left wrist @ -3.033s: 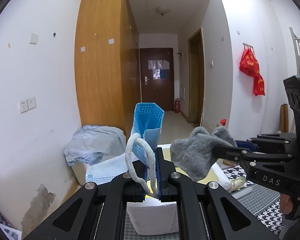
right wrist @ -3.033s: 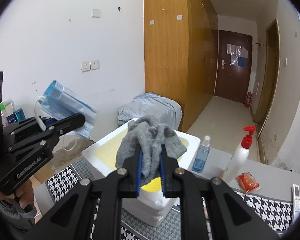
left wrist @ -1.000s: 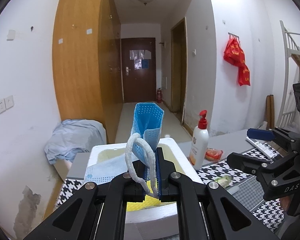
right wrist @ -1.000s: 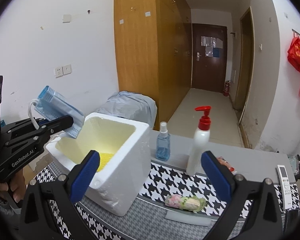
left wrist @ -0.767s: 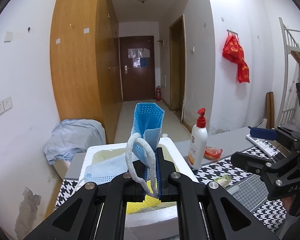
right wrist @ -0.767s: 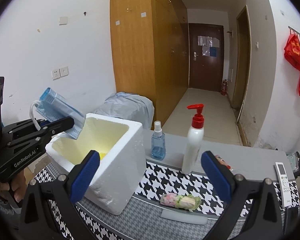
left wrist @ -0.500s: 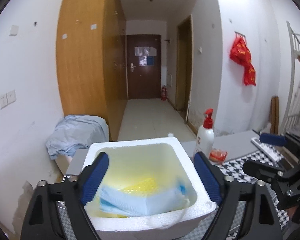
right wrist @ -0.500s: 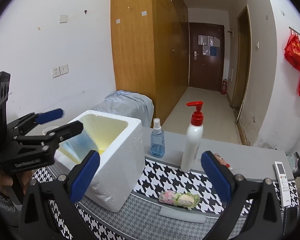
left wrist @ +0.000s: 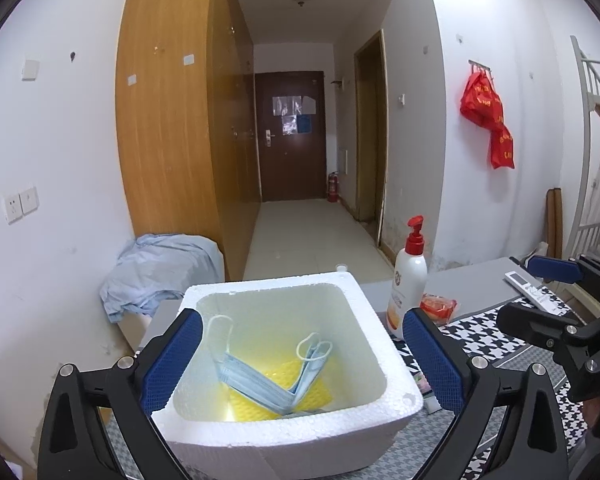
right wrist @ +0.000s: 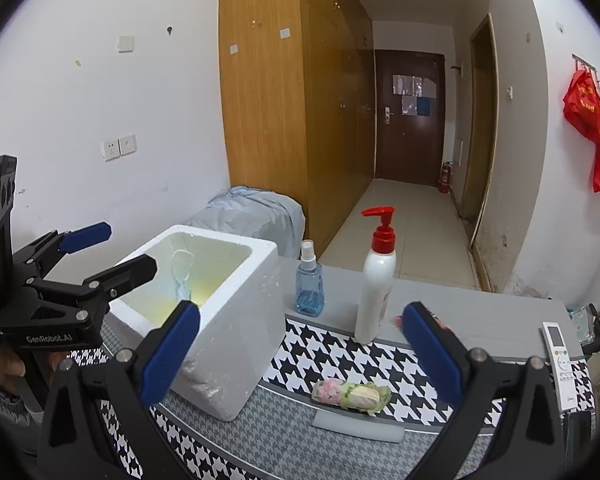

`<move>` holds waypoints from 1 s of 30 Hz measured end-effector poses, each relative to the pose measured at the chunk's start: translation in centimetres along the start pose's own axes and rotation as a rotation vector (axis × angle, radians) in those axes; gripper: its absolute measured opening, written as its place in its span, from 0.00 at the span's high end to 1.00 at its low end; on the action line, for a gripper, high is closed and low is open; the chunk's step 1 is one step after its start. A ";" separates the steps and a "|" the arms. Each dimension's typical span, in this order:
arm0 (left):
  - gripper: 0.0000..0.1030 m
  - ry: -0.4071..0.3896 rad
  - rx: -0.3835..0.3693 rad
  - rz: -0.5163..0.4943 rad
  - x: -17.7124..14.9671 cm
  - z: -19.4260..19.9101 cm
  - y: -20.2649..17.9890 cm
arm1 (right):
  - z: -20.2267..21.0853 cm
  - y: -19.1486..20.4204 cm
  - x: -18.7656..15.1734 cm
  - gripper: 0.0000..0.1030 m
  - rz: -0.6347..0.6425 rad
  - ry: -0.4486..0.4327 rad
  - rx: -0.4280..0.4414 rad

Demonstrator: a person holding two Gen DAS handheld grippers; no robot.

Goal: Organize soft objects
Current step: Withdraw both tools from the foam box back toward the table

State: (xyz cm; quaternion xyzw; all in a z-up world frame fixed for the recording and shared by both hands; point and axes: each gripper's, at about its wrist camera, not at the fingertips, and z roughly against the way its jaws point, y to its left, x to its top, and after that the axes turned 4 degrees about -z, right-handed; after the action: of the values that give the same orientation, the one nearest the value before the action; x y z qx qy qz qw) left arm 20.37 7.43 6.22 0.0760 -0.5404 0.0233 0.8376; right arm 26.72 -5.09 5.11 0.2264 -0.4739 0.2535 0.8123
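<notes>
Left gripper (left wrist: 300, 356) jaws opening, near full spread, nothing between pads. Right gripper (right wrist: 300, 348) wide, empty. Masks (left wrist: 270, 380) lie in foam box (left wrist: 364, 404), one ear loop against wall. Risk: wide pads knock light box on withdrawal; wrapped packet (right wrist: 350, 394) left on mat.

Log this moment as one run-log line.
left gripper: jaws opening, nothing between them | face mask: lying in foam box | right gripper: open, empty | stage: mask released
</notes>
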 end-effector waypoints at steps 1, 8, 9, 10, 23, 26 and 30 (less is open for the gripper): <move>0.02 -0.001 -0.002 -0.004 0.1 0.1 -0.2 | 0.2 0.0 0.0 0.01 -0.001 -0.002 0.000; 0.02 -0.015 -0.008 -0.024 0.1 1.6 -1.1 | 1.5 -0.3 0.0 0.01 -0.005 -0.018 -0.002; 0.02 -0.017 -0.009 -0.026 0.1 1.8 -1.2 | 1.7 -0.3 0.0 0.01 -0.004 -0.022 -0.002; 0.02 -0.020 -0.011 -0.029 0.1 2.1 -1.4 | 1.8 -0.4 0.0 0.01 -0.005 -0.025 -0.001; 0.01 -0.060 -0.056 -0.043 -0.2 5.3 -3.5 | 4.7 -0.4 -0.5 0.01 -0.001 -0.062 -0.008; 0.01 -0.068 -0.061 -0.043 -0.3 5.9 -3.7 | 5.2 -0.6 -0.7 0.01 -0.009 -0.068 -0.004; 0.01 -0.093 -0.061 -0.039 -0.5 6.6 -4.1 | 5.7 -0.8 -1.3 0.01 -0.011 -0.072 -0.010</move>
State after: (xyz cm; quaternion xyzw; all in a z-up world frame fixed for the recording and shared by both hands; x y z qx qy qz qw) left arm 14.76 2.38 8.04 0.0618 -0.5775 -0.0129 0.8139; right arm 22.93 -9.42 6.41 0.2340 -0.5028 0.2384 0.7973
